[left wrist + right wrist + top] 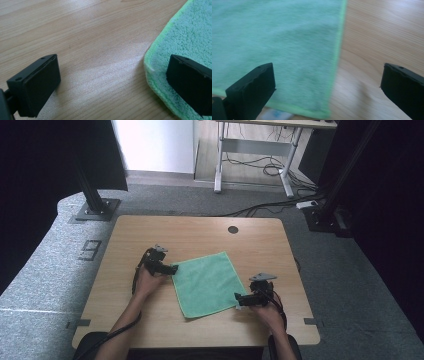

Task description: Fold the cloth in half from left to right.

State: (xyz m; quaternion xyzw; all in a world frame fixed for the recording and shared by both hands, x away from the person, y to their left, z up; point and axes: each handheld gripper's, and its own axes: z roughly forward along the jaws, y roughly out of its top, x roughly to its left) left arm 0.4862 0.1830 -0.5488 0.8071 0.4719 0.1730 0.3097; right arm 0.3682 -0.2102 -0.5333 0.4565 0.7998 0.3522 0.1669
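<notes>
Both sets of jaws spread wide, nothing held. My left gripper point(113, 82) straddles the cloth's point(206, 282) far-left corner: one jaw over the pile, other over bare table point(200, 232). My right gripper point(328, 90) straddles the cloth's near-right corner. Cloth lies flat btwn my hands, diagonal corners; each equally near its own.

Light wood-grain counter point(200, 232), rounded corners, with round dark grommet hole point(233, 229) near far edge. Grey carpet floor point(45, 270) bearing marking "9" point(90, 250). Black frame posts on base plates point(95, 210) at both sides. Second desk frame point(255, 150) with loose cables point(265, 167) beyond.
</notes>
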